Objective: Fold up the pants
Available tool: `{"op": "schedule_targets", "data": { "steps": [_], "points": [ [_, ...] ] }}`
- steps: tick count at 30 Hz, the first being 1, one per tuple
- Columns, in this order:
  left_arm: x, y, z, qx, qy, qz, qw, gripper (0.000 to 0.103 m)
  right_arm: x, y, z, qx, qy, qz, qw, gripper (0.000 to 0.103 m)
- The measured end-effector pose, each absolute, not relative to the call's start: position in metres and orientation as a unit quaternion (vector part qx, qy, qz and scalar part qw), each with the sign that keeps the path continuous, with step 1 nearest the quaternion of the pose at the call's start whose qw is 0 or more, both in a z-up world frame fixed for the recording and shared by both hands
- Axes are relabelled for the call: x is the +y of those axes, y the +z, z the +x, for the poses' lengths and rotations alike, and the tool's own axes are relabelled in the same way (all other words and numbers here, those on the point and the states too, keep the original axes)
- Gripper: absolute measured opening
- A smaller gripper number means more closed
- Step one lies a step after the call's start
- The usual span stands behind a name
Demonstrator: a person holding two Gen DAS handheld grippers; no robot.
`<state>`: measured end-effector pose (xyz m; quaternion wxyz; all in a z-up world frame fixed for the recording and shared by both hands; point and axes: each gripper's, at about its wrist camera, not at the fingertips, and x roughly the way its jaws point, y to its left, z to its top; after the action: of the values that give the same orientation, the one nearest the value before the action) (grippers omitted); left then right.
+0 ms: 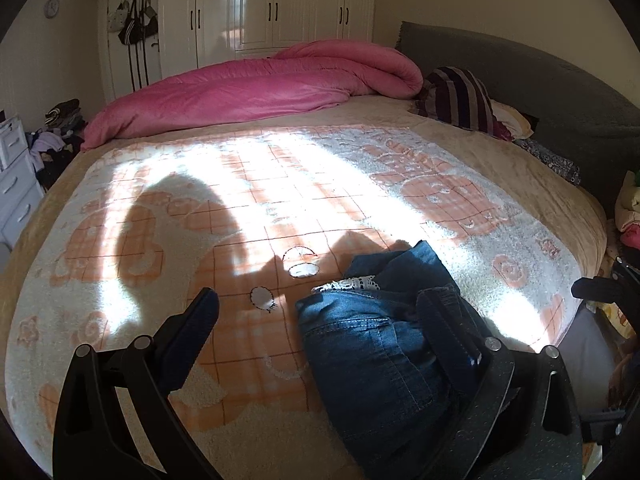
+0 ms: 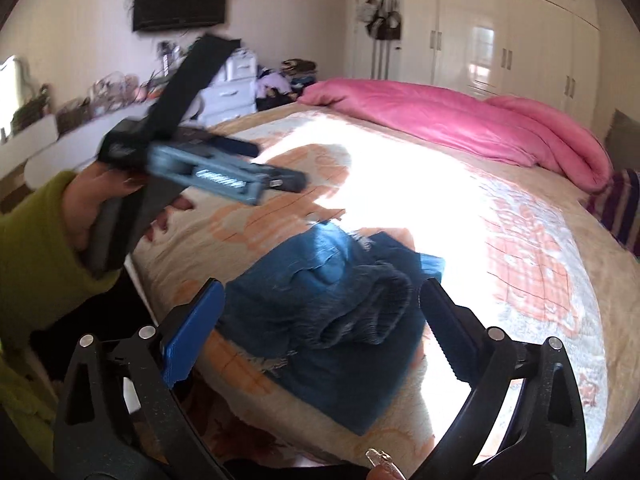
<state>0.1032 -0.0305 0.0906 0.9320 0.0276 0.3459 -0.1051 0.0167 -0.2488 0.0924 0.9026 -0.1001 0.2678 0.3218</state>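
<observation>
Blue denim pants [image 1: 384,344] lie folded into a compact bundle on the patterned blanket [image 1: 248,208] near the bed's front edge. They also show in the right wrist view [image 2: 332,312]. My left gripper [image 1: 320,300] is open and empty; the bundle lies between its fingers, against the right finger [image 1: 448,320]. My right gripper [image 2: 320,304] is open and empty, hovering above the bundle's waistband. The left gripper also shows blurred at upper left in the right wrist view [image 2: 276,164], held by a hand in a green sleeve.
A pink quilt [image 1: 256,92] is heaped at the far side of the bed. A striped cloth [image 1: 456,96] lies by the dark headboard [image 1: 520,76]. White drawers [image 1: 16,184] and clothes stand left of the bed; white wardrobes [image 1: 268,4] stand behind.
</observation>
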Motion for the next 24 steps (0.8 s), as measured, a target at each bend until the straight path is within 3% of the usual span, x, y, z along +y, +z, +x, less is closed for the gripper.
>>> {"op": "schedule_targets", "data": {
  "steps": [24],
  "points": [
    [-0.035, 0.077, 0.068, 0.382, -0.095, 0.045, 0.918, 0.099, -0.301, 0.088, 0.044, 0.278, 0.240, -0.035, 0.930, 0.094]
  ]
}}
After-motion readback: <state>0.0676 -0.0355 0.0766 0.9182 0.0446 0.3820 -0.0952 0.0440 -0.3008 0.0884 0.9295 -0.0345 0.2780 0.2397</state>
